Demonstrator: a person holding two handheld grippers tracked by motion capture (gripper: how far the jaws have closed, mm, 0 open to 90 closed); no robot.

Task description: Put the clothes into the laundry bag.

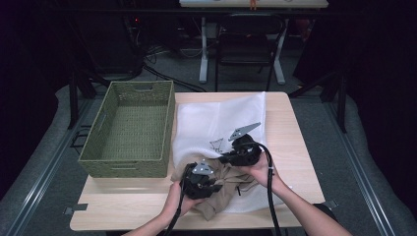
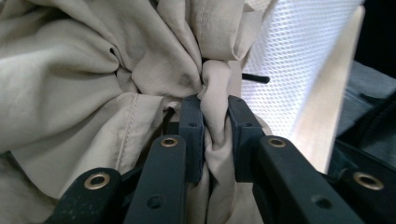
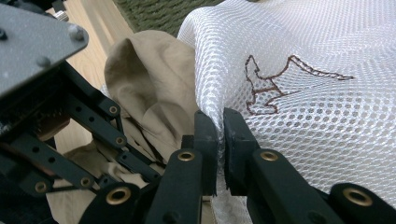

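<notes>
Both grippers held cloth at the near edge of the wooden table.

Left gripper had its jaws pinched on a fold of the beige garment, which lay crumpled at the mouth of the white mesh laundry bag. Right gripper was clamped narrow on the bag's edge. Left of the bag stood a green woven basket.

A lab or recording studio: a small light wooden table stands on grey carpet amid black curtains. At twelve o'clock, a black chair and a white-legged desk; cables trail at eleven o'clock.
</notes>
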